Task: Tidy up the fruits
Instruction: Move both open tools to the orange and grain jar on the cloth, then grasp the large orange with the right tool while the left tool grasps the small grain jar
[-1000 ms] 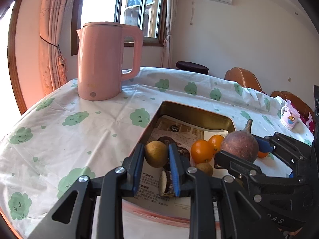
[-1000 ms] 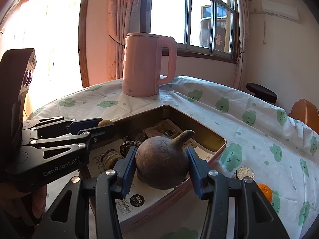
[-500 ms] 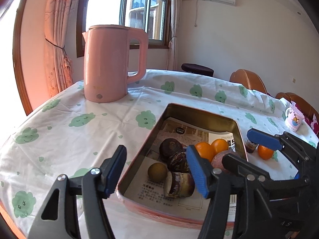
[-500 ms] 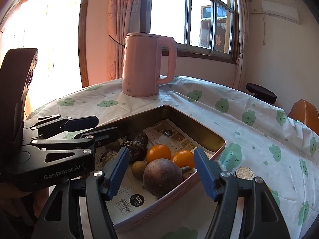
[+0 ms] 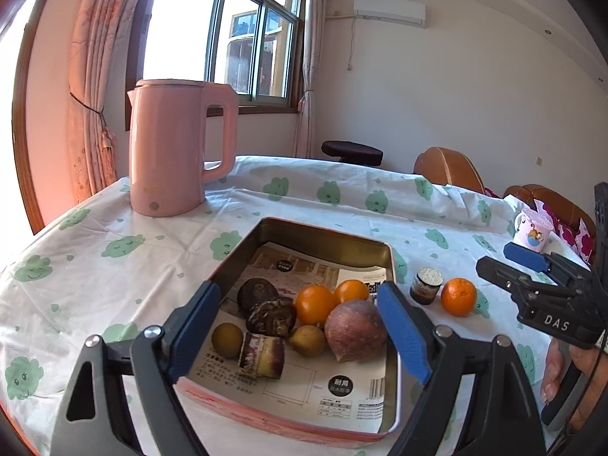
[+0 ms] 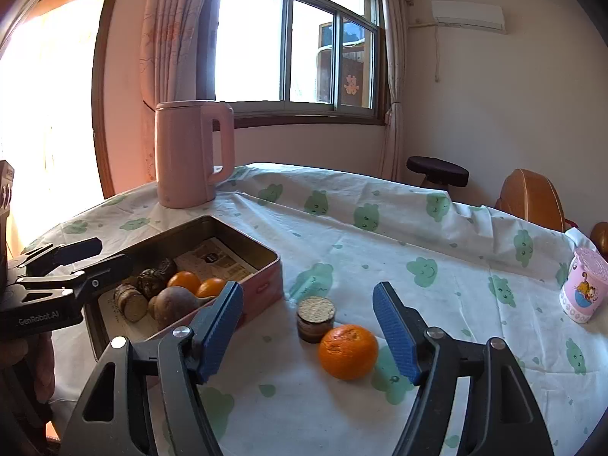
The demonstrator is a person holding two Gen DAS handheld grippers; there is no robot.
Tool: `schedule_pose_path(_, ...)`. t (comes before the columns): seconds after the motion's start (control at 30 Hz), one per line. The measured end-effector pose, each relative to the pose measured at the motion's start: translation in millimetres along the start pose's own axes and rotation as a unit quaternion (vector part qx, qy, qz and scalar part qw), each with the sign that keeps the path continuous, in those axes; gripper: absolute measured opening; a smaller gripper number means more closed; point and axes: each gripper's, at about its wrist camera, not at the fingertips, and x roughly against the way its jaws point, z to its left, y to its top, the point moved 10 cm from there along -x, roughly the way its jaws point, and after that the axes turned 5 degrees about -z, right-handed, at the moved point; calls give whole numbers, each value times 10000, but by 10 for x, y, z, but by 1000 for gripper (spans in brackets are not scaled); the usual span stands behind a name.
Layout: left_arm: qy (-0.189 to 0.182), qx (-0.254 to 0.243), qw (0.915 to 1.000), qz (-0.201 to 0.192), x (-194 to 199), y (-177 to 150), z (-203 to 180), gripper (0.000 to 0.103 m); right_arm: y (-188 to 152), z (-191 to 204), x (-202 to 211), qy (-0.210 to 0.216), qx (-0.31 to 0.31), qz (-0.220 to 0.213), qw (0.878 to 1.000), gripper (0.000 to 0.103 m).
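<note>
A pink metal tin (image 5: 315, 233) (image 6: 266, 277) lined with printed paper holds several fruits: two oranges (image 5: 314, 304), a big purplish round fruit (image 5: 355, 331) (image 6: 173, 304), small brown fruits (image 5: 227, 340) and dark pieces. My left gripper (image 5: 300, 328) is open and empty, just above the tin's near end. My right gripper (image 6: 308, 332) is open and empty, over the tablecloth to the right of the tin. An orange (image 6: 347, 351) (image 5: 458, 296) lies on the cloth between the right gripper's fingers (image 6: 393, 336), next to a short brown cut piece (image 6: 315, 319) (image 5: 426, 285).
A pink kettle (image 5: 174, 148) (image 6: 192, 152) stands at the table's far left. A pink cartoon cup (image 6: 581, 290) (image 5: 532, 233) stands at the right. Chairs (image 5: 448, 167) and a dark stool (image 5: 351, 151) are behind the table.
Both grippers opened: the left let a small brown fruit into the tin, the right let the big purplish fruit into it. The right gripper then swung right, over the loose orange.
</note>
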Motion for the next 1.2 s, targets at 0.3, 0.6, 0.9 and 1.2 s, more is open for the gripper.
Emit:
schedule_pose_path(0.3,-155,-321,9993,-76,-3,51,-340,93,-293,-80,-282,111,-5,828,9965,72)
schedule_pose_path(0.6,-229,-536,9983,9,-69,46,-522,93,-525,-94,-591,358,-131,1629,9859,67)
schedule_pose_path(0.9,-648,-843,9941,195,-193,30,-1028,92,-447,-351,-442,98,-246,1306,9911,49)
schedule_pose_path(1.2,-726,-1145,9855,1023,-789,-189,-1498,68,-391,-1025,-258,-462,-787,996,9908,49)
